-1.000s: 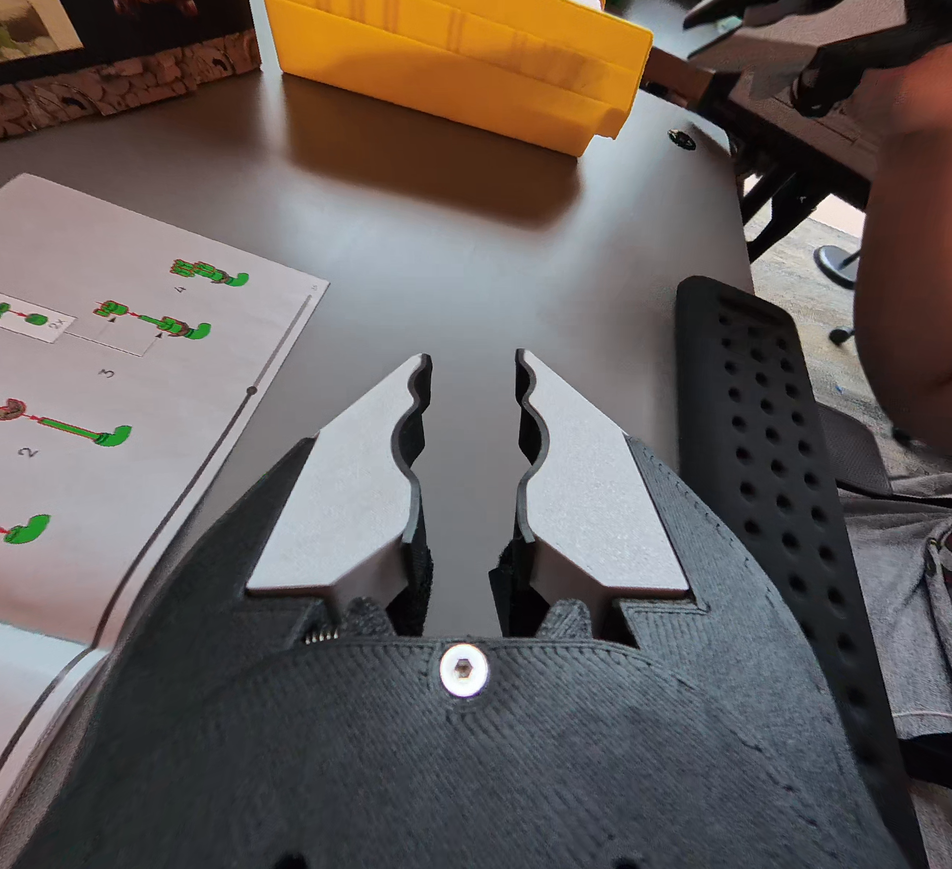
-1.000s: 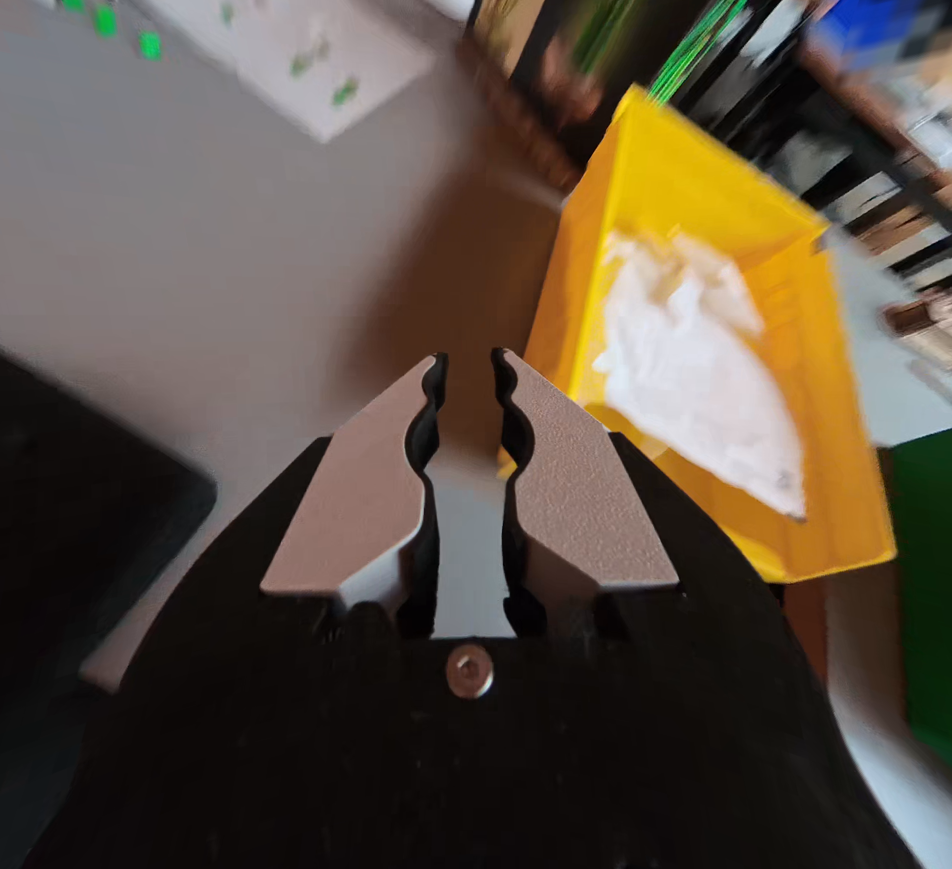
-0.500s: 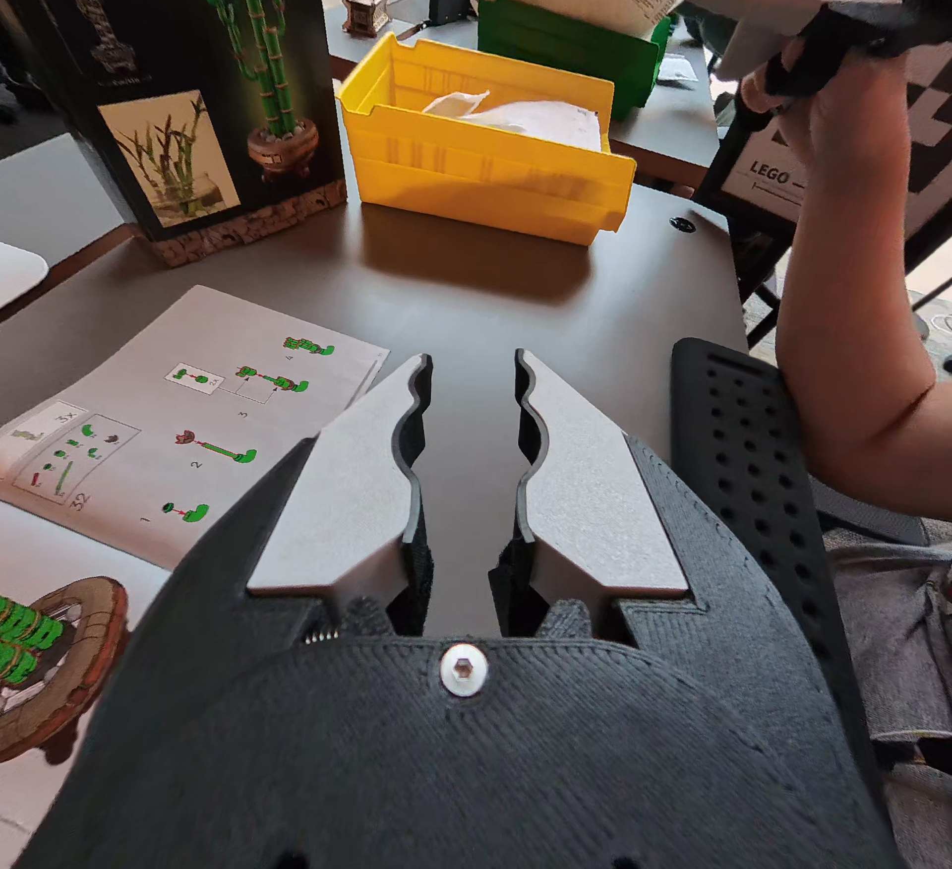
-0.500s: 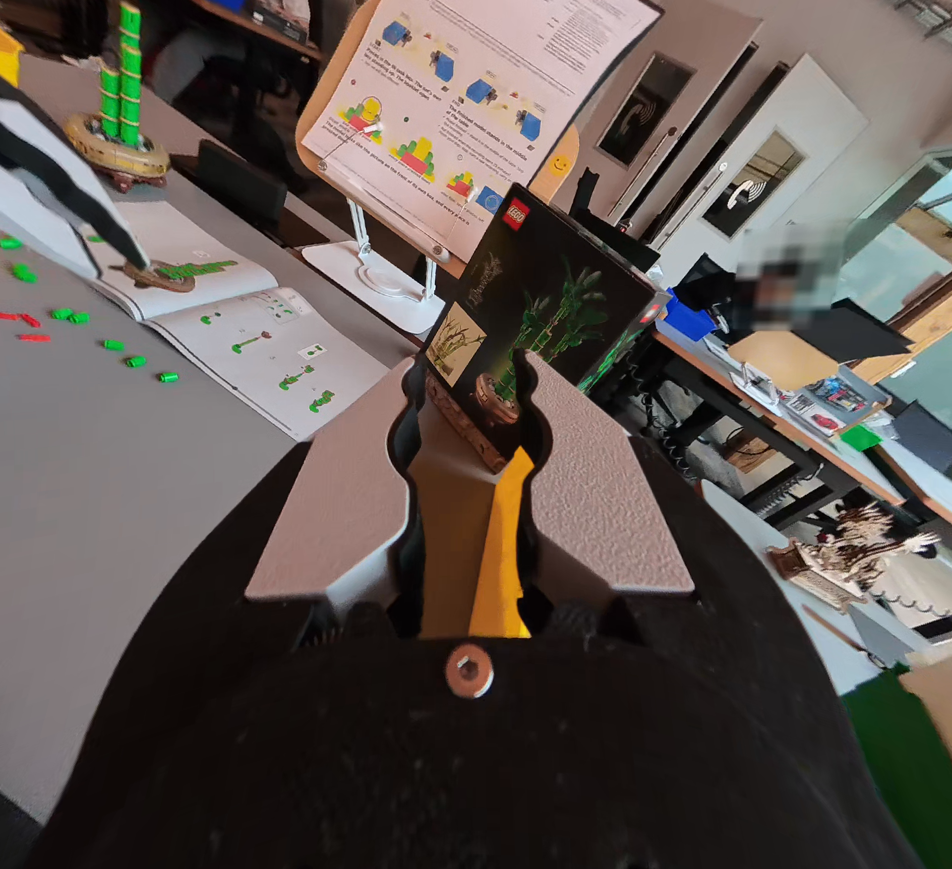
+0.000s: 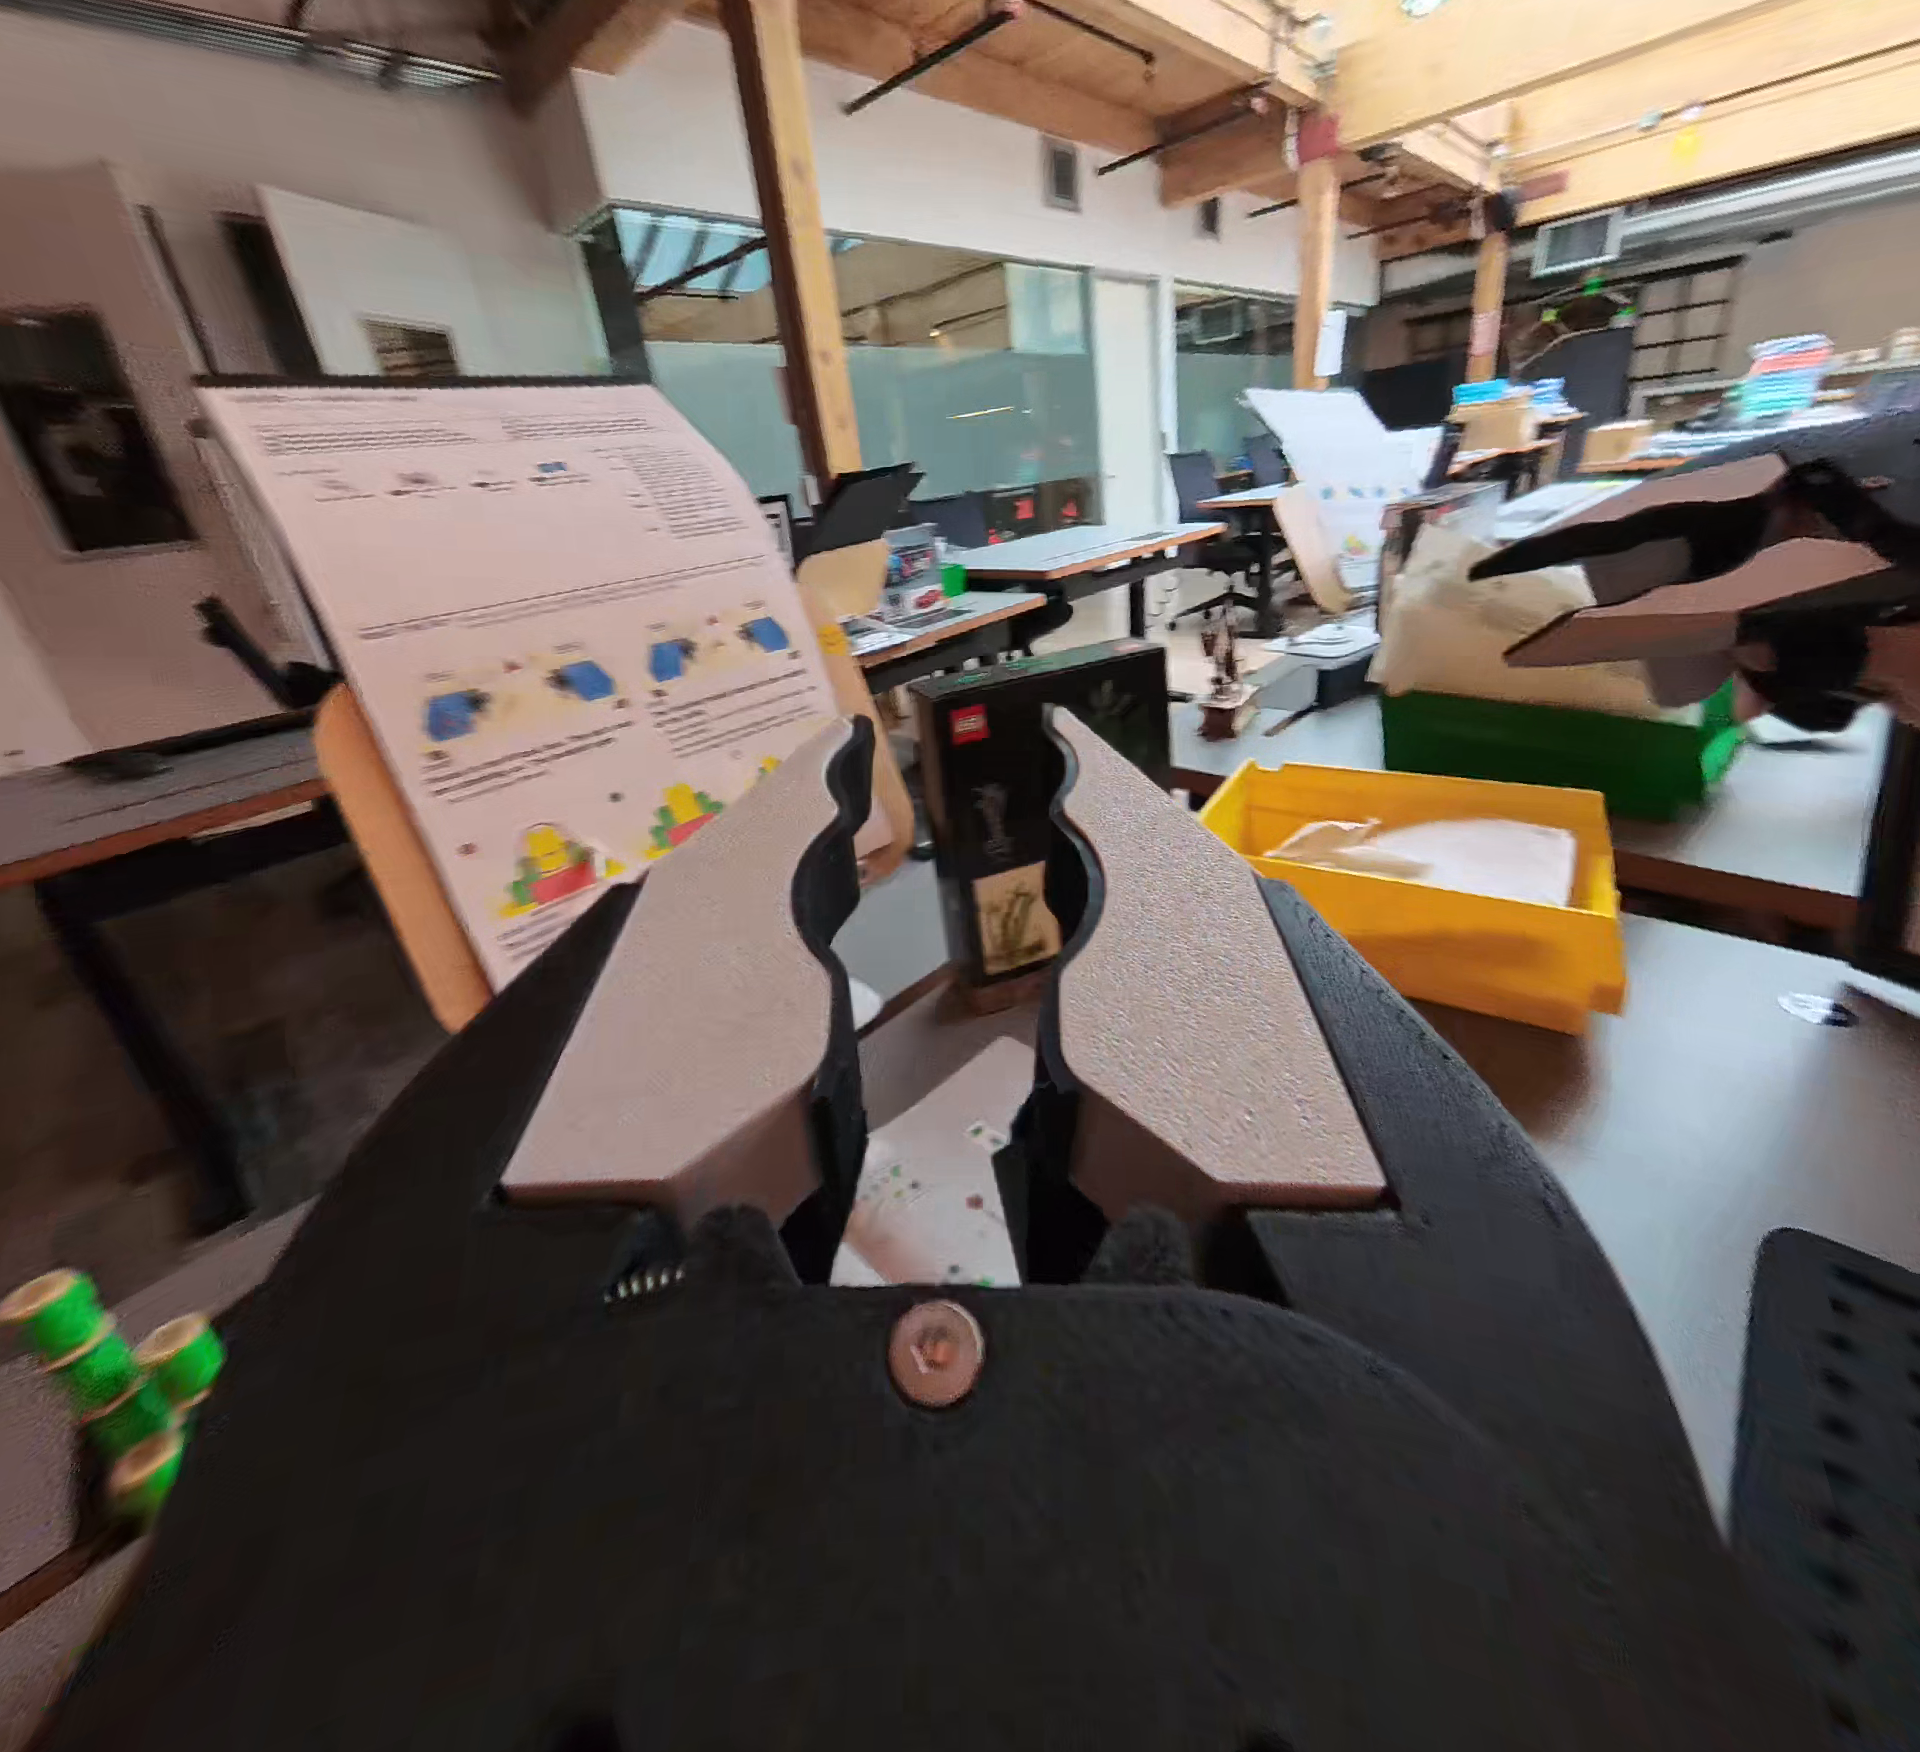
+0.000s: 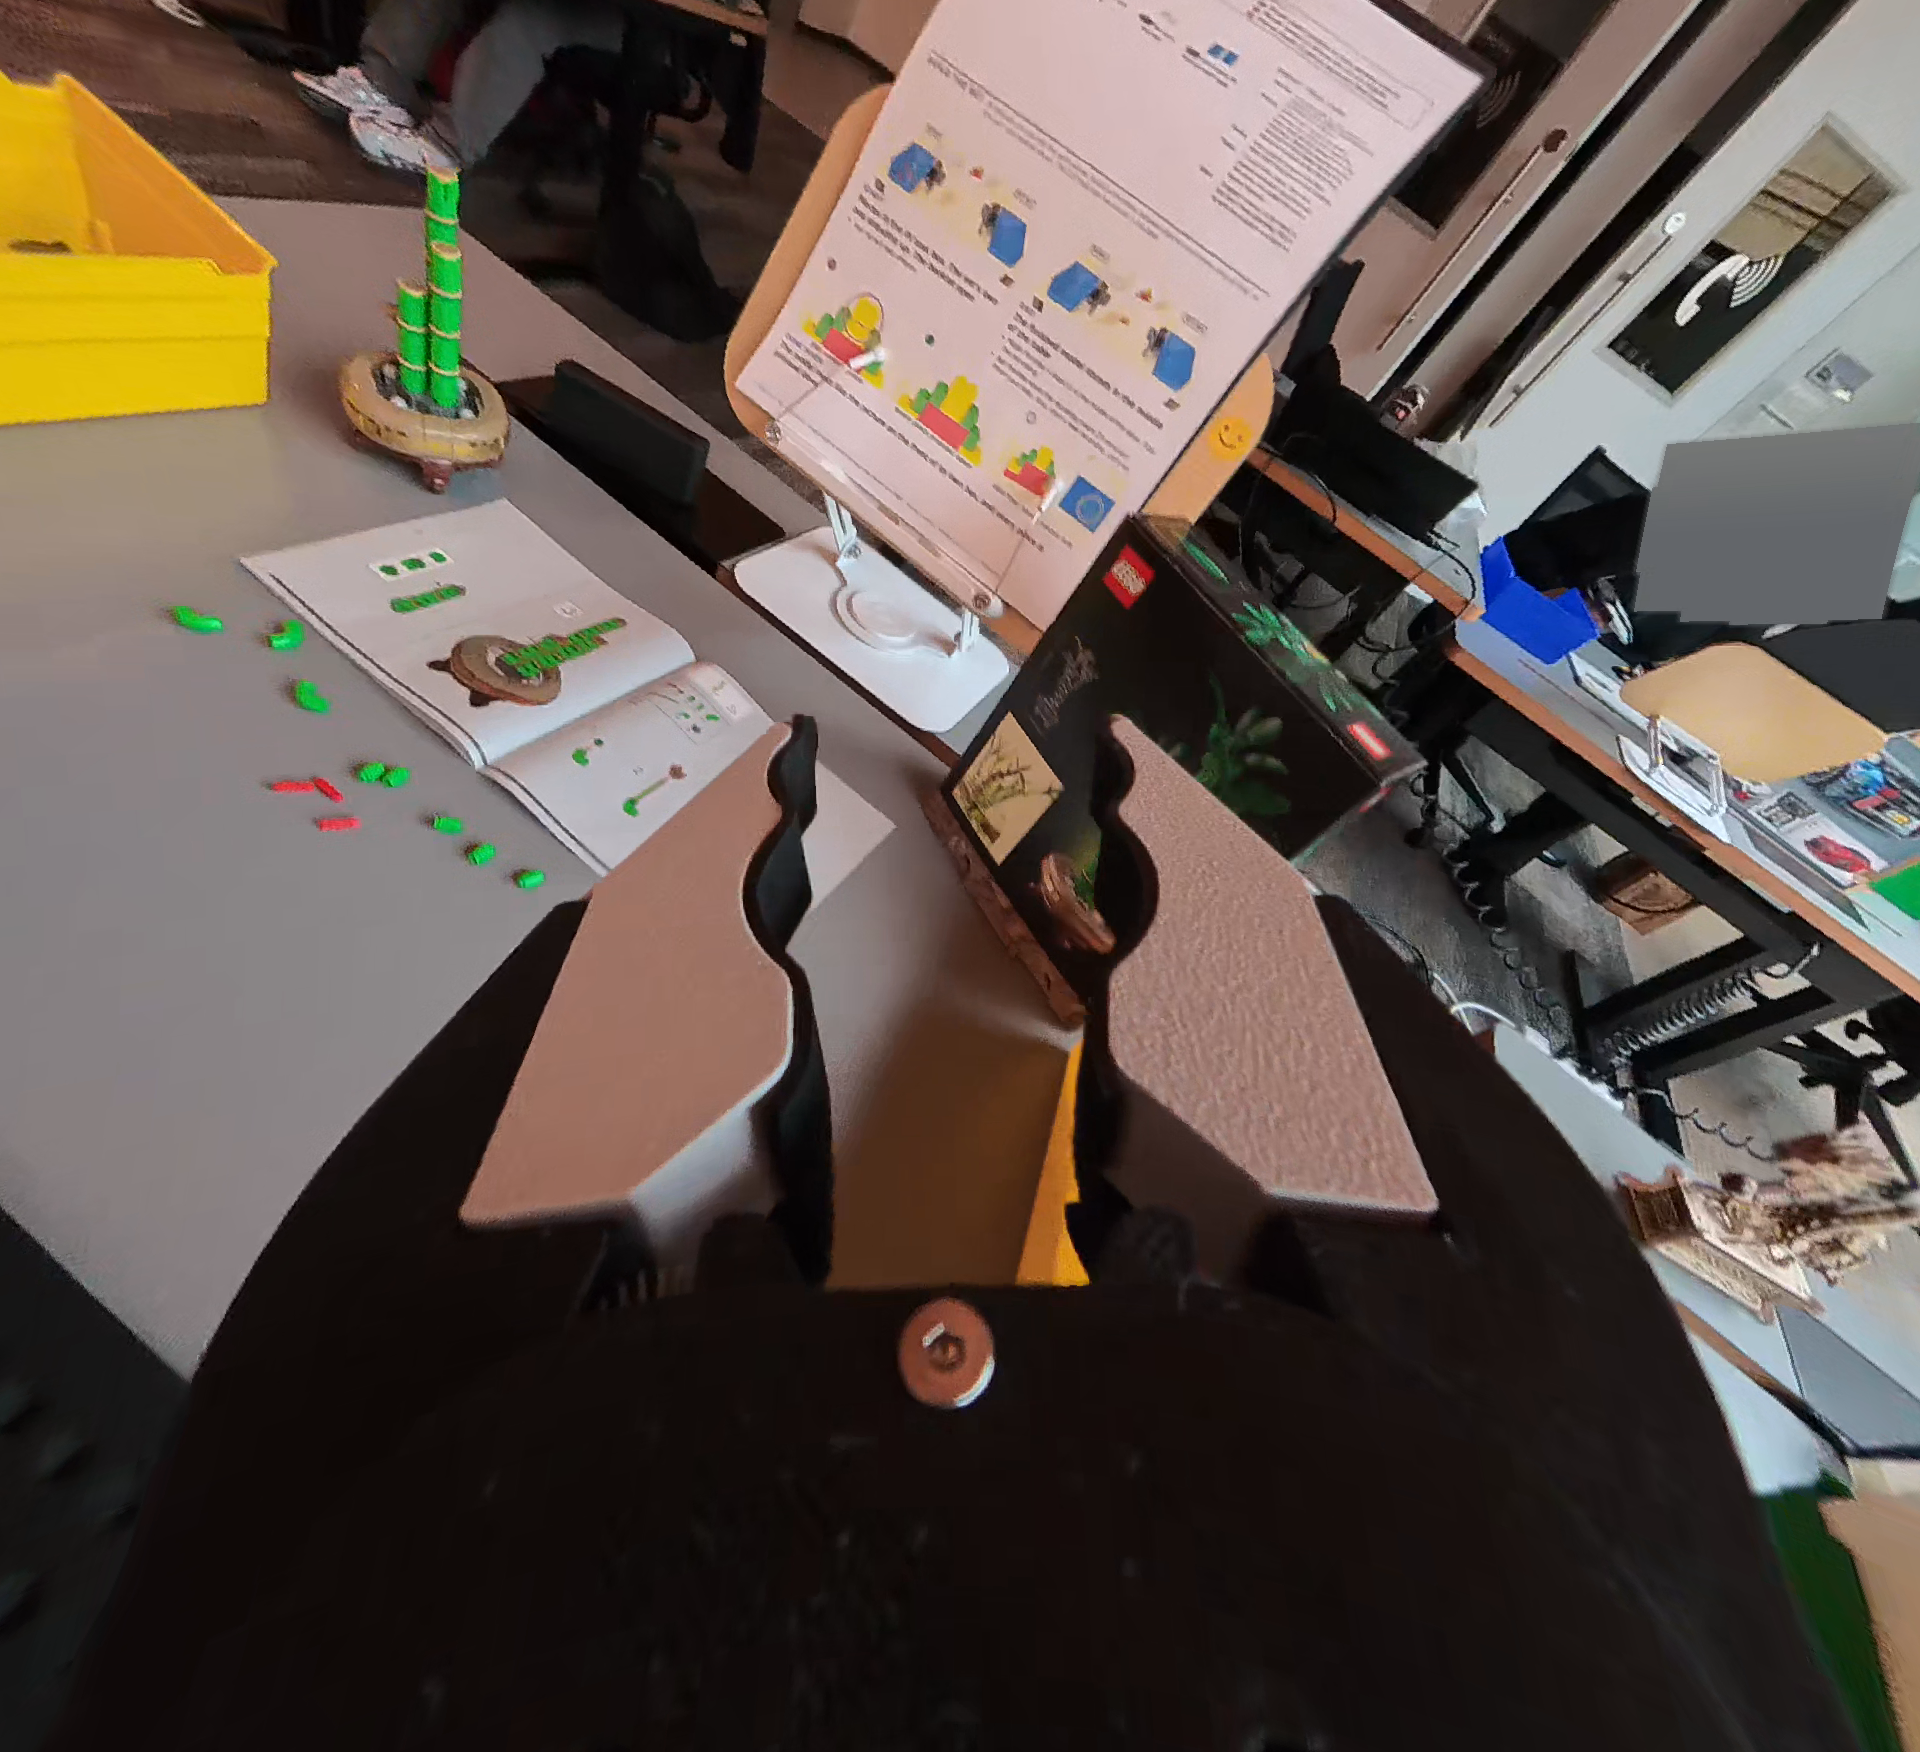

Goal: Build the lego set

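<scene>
In the right wrist view, the partly built bamboo model [image 6: 436, 352], green stalks in a tan pot, stands on the grey table [image 6: 208, 975] at the far left. Loose green and red pieces [image 6: 364, 772] lie beside the open instruction booklet [image 6: 520, 642]. My right gripper [image 6: 956, 746] is open and empty, held above the table near the black set box [image 6: 1195, 694]. In the left wrist view, my left gripper [image 5: 961, 746] is open and empty, pointing level at the set box [image 5: 1039, 767]. Green stalks [image 5: 104, 1370] show at the lower left. The right gripper [image 5: 1662, 580] hangs at the upper right.
A yellow bin [image 5: 1434, 881] holding white bags sits right of the box, with a green bin [image 5: 1538, 746] behind it. A printed sheet on a stand [image 6: 1091, 248] stands behind the booklet. Another yellow bin [image 6: 104, 279] is far left. A black perforated chair back [image 5: 1829, 1390] is near right. Left tips to right tips: about 30 centimetres.
The left gripper has tilted up from the table to face the room. The right gripper has swung left from the yellow bin towards the booklet, and its jaws have opened wider.
</scene>
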Available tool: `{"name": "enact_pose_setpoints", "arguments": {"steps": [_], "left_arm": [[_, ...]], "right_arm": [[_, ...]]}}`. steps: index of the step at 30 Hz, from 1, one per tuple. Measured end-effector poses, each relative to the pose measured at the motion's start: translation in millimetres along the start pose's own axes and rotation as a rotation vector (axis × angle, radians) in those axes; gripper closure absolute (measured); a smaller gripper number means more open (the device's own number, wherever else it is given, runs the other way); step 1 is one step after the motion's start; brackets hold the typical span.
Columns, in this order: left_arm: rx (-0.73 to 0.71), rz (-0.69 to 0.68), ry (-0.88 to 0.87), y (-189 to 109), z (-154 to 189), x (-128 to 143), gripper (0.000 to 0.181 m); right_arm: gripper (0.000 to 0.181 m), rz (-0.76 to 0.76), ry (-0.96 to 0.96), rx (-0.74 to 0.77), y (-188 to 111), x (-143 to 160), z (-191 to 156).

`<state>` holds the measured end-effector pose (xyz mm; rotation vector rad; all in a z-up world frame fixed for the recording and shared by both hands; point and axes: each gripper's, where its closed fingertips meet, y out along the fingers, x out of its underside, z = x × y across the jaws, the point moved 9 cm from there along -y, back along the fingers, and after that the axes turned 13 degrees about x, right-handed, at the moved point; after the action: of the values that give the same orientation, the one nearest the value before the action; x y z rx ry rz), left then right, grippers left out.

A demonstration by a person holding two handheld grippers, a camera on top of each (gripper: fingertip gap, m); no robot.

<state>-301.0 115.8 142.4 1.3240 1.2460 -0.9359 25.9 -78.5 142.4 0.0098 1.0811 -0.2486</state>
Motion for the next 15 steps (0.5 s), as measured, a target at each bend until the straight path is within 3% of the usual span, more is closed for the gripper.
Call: {"name": "enact_pose_setpoints", "arguments": {"steps": [3,7,15], "left_arm": [[-0.081,-0.076,-0.005,-22,-15,-5,0.147],[-0.074,-0.154,-0.097,-37,-37,8,0.143],[-0.121,-0.267,-0.153,-30,-64,41,0.145]], "right_arm": [[0.131,-0.005,-0.015,-0.034,19,-14,-9],[0.131,-0.053,-0.001,-0.057,47,-12,-19],[0.14,-0.12,-0.05,-0.177,113,16,-39]]}}
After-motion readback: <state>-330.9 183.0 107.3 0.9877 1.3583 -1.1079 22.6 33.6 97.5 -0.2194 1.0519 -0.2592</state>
